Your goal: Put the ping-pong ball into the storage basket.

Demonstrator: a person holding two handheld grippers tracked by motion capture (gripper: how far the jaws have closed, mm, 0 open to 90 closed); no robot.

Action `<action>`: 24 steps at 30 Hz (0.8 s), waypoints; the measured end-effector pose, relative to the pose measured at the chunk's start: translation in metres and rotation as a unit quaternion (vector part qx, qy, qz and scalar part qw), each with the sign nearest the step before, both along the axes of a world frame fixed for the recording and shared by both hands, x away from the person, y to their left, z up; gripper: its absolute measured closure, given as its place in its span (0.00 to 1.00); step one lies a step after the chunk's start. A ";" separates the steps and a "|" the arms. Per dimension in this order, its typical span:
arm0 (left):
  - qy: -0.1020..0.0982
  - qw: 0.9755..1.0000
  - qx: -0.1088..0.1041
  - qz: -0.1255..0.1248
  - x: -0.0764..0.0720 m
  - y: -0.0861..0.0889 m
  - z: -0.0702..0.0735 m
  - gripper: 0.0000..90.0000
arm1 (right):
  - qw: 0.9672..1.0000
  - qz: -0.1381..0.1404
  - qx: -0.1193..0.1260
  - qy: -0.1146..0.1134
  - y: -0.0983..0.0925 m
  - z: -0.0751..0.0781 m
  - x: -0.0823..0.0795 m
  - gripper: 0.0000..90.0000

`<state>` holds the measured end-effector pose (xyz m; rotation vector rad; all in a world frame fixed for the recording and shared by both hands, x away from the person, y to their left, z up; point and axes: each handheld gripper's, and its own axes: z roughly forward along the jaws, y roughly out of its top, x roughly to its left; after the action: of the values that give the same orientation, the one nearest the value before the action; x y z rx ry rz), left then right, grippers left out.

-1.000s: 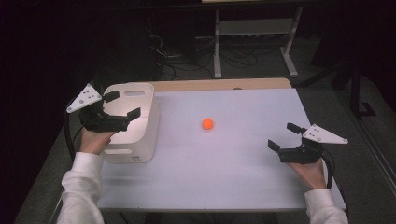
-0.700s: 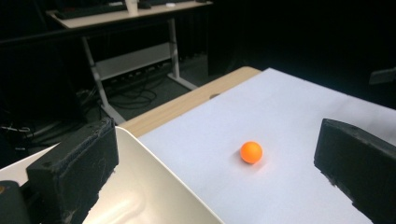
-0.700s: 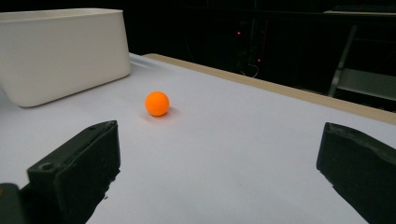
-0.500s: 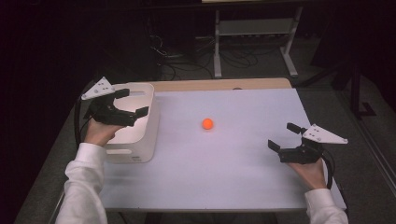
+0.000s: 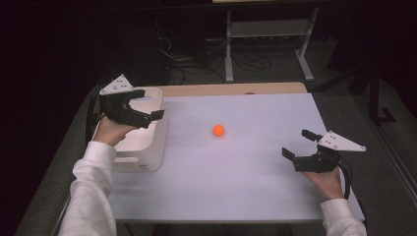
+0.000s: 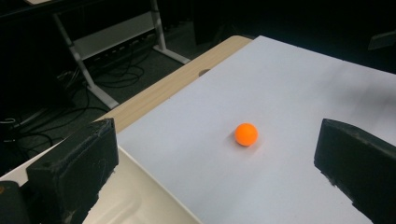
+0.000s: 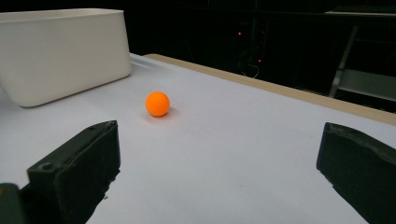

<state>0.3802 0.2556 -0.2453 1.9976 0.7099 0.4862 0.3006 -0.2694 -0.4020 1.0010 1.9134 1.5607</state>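
At the far left of the high view, I see the square white plastic bin standing on the left edge of the white-topped table. My left gripper hangs above the bin's far half, held in a hand with a white sleeve. Its 2 black jaws stand wide apart and hold nothing. In the left gripper view, the bin's pale rim sits low between the jaws, and the table runs on beyond it.

Moving right, the small orange ball rests on the table's bare surface near the middle, somewhat toward the far edge. It lies well apart from the bin and from both grippers. The left gripper view shows the ball between the jaws but farther off, untouched.

At the right, my right gripper sits low near the table's right edge. Its 2 jaws are also spread wide, with nothing between them. The right gripper view shows the ball ahead on the table, with the bin behind it at the upper left.
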 end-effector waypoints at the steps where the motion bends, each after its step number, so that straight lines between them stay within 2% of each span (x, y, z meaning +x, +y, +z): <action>1: 0.000 1.000 0.000 0.000 0.000 0.000 0.000 0.00 | 1.000 0.001 0.000 0.002 0.000 0.000 0.000 0.00; 5: 0.008 1.000 0.017 -0.010 0.006 -0.013 0.002 0.00 | 1.000 0.002 -0.001 0.001 0.001 0.000 0.000 0.00; 14: 0.017 0.998 0.045 -0.028 0.018 -0.028 0.007 0.00 | 1.000 0.003 0.000 0.001 0.000 0.000 0.000 0.00; 20: 0.030 0.998 0.045 -0.034 0.024 -0.035 0.008 0.00 | 1.000 0.004 0.001 0.001 0.000 0.000 0.000 0.00; 24: 0.040 0.997 0.057 -0.046 0.030 -0.041 0.008 0.00 | 1.000 0.004 -0.001 0.002 0.001 0.000 0.000 0.00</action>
<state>0.4104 0.2146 -0.2368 2.1572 0.6493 0.4021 0.3006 -0.2688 -0.4023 0.9972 1.9225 1.5628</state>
